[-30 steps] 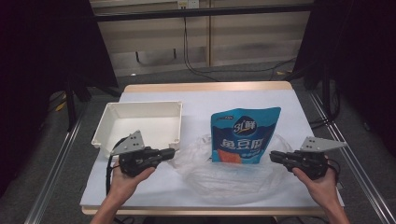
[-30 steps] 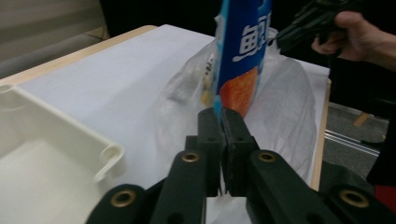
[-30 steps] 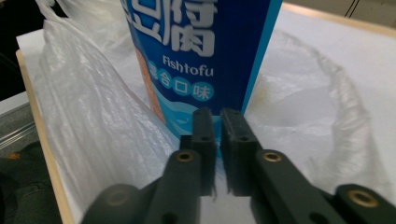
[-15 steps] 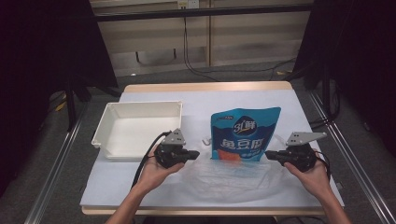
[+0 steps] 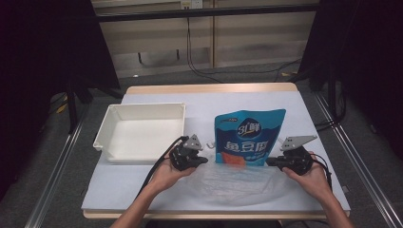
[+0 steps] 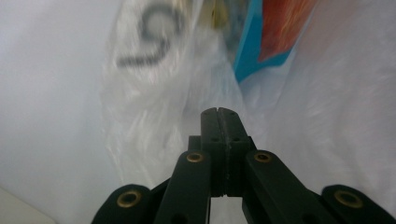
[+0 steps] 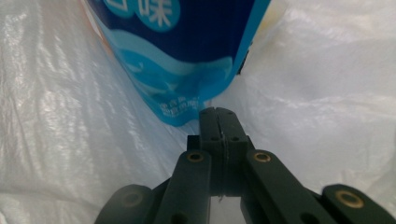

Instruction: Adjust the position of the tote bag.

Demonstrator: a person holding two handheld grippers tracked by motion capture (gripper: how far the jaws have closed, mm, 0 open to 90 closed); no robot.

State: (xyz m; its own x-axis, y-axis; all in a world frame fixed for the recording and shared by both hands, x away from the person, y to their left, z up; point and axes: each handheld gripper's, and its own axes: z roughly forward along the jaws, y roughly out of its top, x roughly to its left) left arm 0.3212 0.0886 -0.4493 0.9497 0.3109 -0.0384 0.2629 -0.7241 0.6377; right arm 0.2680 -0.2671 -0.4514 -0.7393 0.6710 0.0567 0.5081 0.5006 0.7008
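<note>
A white-covered table [image 5: 142, 190] fills the centre of the high view. On it, at centre left, sits an empty white tray [image 5: 140, 130]. Low in the frame, a clear plastic bag [image 5: 233, 183] lies flat and crumpled, its long side running left to right. A blue snack pouch [image 5: 249, 137] sits at the bag's upper edge, right of centre, its long axis running up the frame with the top toward the far side and its printed face toward the camera.

The left gripper [image 5: 202, 160] is at the bag's left end and the right gripper [image 5: 270, 162] at its right end, both with jaws closed. Whether they pinch the plastic film cannot be told.

The work seems at an early stage: the pouch's lower edge lies at the bag's mouth, most of it still outside, and bagging remains.
</note>
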